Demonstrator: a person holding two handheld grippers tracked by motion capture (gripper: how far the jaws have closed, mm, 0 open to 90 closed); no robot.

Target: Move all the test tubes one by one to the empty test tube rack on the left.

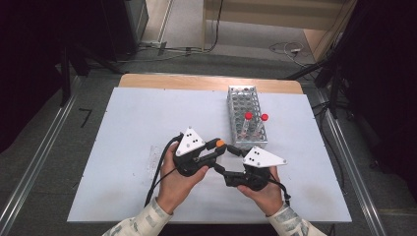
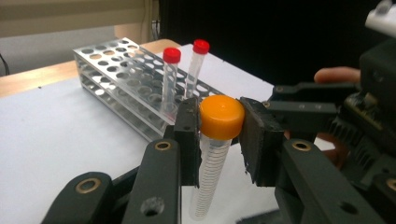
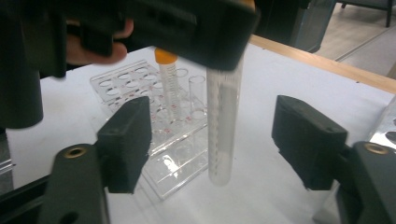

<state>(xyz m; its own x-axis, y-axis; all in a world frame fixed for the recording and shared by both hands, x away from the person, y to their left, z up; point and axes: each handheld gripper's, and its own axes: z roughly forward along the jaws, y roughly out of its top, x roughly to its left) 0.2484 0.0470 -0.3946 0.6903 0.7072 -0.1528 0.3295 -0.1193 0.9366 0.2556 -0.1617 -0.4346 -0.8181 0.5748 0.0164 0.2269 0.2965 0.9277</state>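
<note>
The left gripper (image 1: pixel 222 147) grasps the orange cap (image 2: pixel 222 116) of a clear tube (image 3: pixel 221 126), holding it upright near the metal rack (image 1: pixel 246 115). The right gripper (image 3: pixel 215 140) stands released, its jaws apart on either side of the tube's body without touching it.

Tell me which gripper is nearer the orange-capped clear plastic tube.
Left. The left gripper clamps the orange-capped clear plastic tube at its cap; the right gripper straddles its body, open, pads apart.

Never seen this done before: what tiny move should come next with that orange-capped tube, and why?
Probably carry the tube toward the rack: the left gripper clamps its cap, while the right gripper stands open around it, apart.
</note>
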